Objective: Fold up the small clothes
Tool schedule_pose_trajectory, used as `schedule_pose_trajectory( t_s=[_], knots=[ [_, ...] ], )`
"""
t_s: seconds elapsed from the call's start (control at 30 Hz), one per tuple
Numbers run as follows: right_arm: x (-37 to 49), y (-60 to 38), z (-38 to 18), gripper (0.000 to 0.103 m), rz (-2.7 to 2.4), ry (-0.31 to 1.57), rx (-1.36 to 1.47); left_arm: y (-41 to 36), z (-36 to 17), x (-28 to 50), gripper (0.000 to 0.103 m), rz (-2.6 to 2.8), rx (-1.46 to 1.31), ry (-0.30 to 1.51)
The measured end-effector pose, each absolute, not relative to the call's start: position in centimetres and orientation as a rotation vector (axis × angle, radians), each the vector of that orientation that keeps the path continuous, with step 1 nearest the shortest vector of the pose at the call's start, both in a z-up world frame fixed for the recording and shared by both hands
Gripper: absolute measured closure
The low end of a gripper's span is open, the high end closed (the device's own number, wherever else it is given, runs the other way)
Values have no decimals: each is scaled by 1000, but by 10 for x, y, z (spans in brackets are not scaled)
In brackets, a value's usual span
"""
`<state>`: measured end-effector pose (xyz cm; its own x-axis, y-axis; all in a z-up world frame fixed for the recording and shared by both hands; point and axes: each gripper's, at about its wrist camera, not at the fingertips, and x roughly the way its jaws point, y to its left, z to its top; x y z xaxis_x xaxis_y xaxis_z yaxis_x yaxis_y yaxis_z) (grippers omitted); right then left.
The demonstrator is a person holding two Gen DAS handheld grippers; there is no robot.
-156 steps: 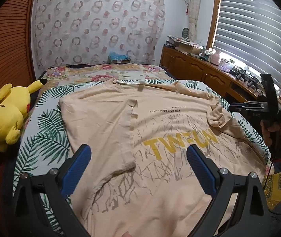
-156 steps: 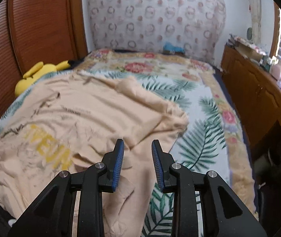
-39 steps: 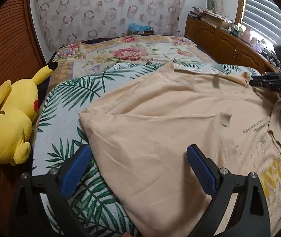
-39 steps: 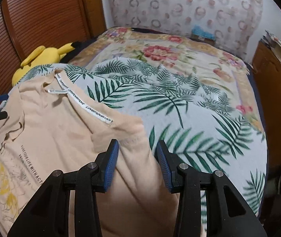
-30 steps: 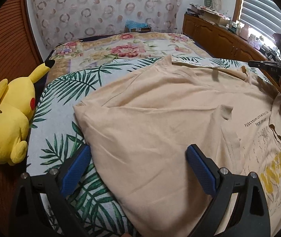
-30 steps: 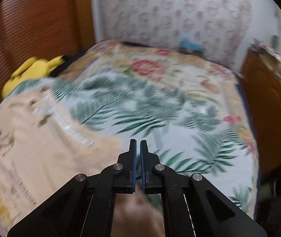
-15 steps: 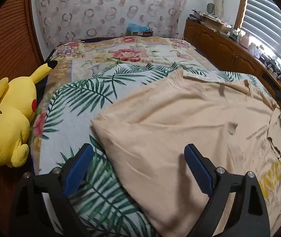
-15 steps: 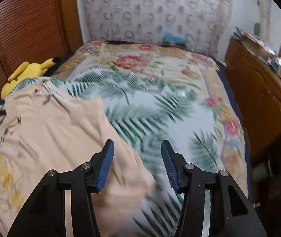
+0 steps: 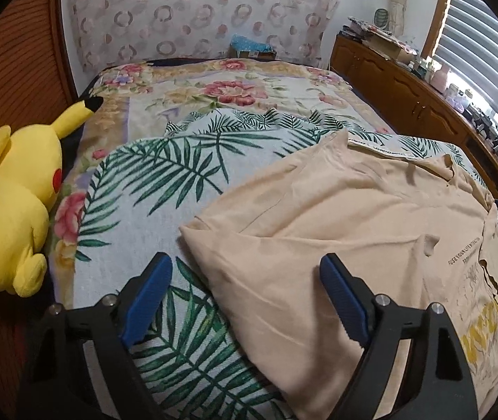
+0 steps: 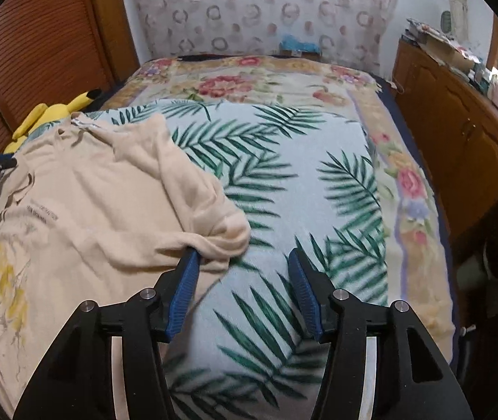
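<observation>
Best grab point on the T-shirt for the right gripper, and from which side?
Take the bunched sleeve fold of the T-shirt, coming from the bare bedspread side. It stands in a raised ridge at the shirt's edge, right beside the open right gripper.

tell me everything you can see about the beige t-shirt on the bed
The beige t-shirt is soft, wrinkled knit fabric lying on the palm-leaf bedspread. Its left side is folded inward over the front, hiding part of the print; small dark lettering and a cracked yellow graphic still show. A printed neck tape sits at the collar. The right sleeve lies bunched, its edge against the right gripper's left finger; both that and the left gripper are open, gripping nothing.
</observation>
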<state>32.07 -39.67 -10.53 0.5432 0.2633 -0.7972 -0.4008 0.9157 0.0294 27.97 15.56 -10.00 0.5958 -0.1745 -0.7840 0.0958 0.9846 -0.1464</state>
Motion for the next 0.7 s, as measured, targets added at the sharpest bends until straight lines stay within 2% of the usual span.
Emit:
schedule_pose_trajectory(
  t_s=[0.03, 0.1, 0.17, 0.23, 0.3, 0.37, 0.4, 0.47, 0.5, 0.7],
  knots=[
    [322, -394, -106, 49, 403, 913, -165, 156, -100, 279, 24, -154, -88, 910],
    [324, -386, -107, 49, 420, 905, -186, 160, -99, 277, 40, -140, -87, 900],
    [326, -378, -106, 48, 434, 902, -202, 163, -98, 277, 49, -134, -94, 895],
    [326, -368, -107, 49, 455, 900, -225, 166, -98, 277, 54, -129, -95, 896],
    [326, -360, -107, 54, 475, 893, -250, 166, -98, 277, 59, -128, -89, 895],
    [325, -354, -107, 66, 494, 889, -265, 166, -98, 276, 65, -128, -84, 891],
    [325, -350, -107, 70, 509, 886, -272, 167, -99, 276, 76, -127, -82, 889],
    [323, -344, -107, 91, 531, 880, -291, 166, -99, 277, 94, -137, -88, 892],
    [322, -340, -107, 94, 529, 874, -309, 165, -98, 278, 99, -145, -94, 895],
    [308, -332, -83, 98, 508, 777, -298, 148, -64, 254, 101, -156, -87, 799]
  ],
)
